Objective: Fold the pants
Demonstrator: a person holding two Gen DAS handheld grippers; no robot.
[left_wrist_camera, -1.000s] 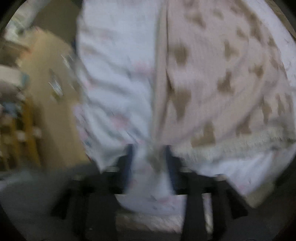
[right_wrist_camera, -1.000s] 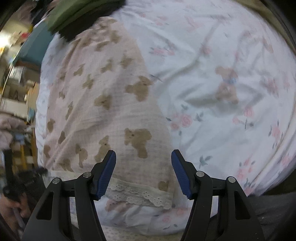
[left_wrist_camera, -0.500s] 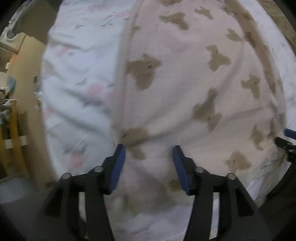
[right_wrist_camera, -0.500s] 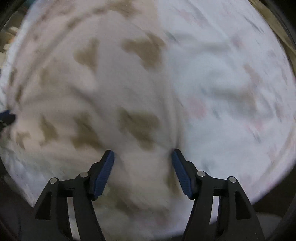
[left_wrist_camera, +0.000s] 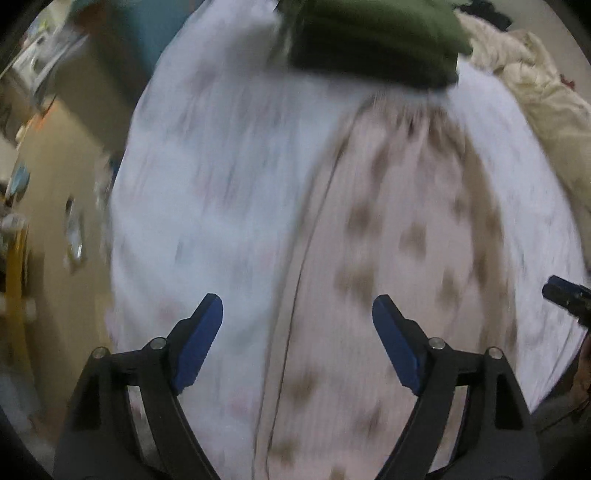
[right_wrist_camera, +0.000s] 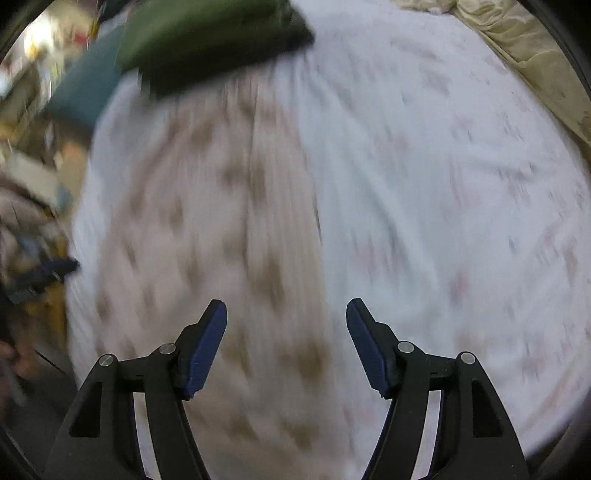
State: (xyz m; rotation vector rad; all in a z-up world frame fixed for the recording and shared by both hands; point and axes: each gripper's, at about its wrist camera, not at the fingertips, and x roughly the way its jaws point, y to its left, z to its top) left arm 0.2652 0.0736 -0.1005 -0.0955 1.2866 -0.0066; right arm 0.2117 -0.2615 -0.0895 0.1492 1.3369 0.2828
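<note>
Pants soft matt cloth; sheet seemingly cotton.

Dim light, motion blur — fisheye-warped edges

Bed w/ white floral sheet fills both views; dark green folded fabric at its far end, cream blanket bunched along its right side, teal block and blurry clutter beyond its left edge, over tan floor.
</note>
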